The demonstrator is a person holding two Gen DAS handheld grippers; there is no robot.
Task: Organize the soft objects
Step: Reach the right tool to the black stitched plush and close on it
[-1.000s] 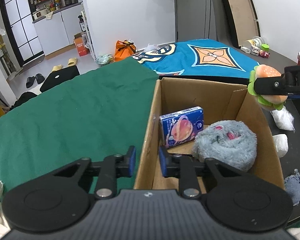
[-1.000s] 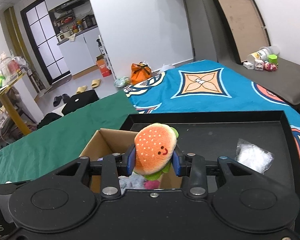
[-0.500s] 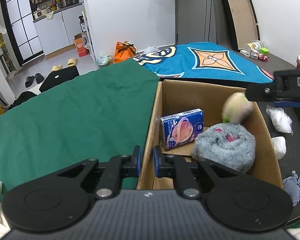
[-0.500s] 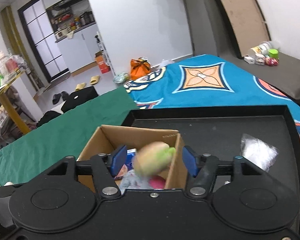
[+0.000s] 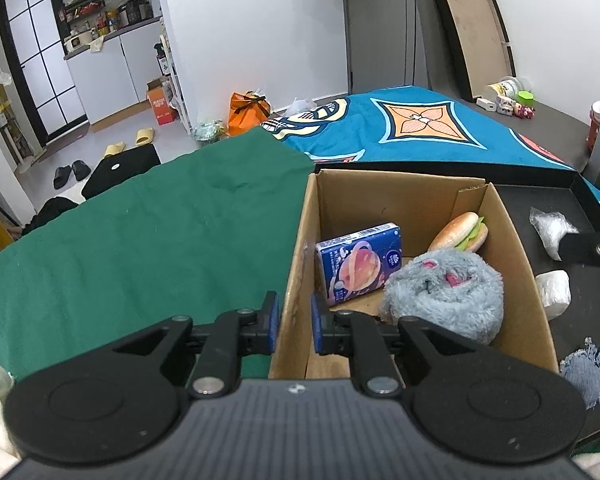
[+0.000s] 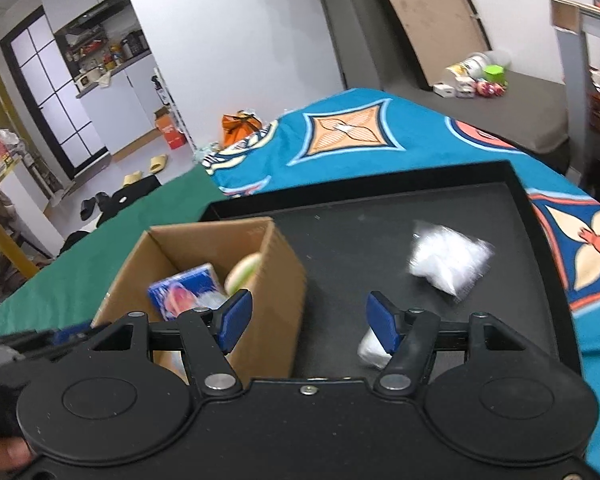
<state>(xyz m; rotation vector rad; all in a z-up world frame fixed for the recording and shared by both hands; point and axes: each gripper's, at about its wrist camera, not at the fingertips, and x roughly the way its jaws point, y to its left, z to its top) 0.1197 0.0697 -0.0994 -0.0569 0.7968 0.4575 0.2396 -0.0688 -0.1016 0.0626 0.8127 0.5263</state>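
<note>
Between the right gripper's [image 6: 309, 322] spread blue pads: nothing, the burger plush [image 5: 460, 232] released a moment ago now lying in the cardboard box [image 5: 516, 240] to its left, beside grey plush [image 5: 444, 292] and tissue pack [image 5: 358, 268]; one item filed, two white bags [image 6: 448, 258] remain ahead on the tray [image 6: 380, 178]. Left gripper [image 5: 294, 322]: jaws opening slightly, the box's near wall between them. Left view alone shows the burger at rest; the right shows it blurred.
</note>
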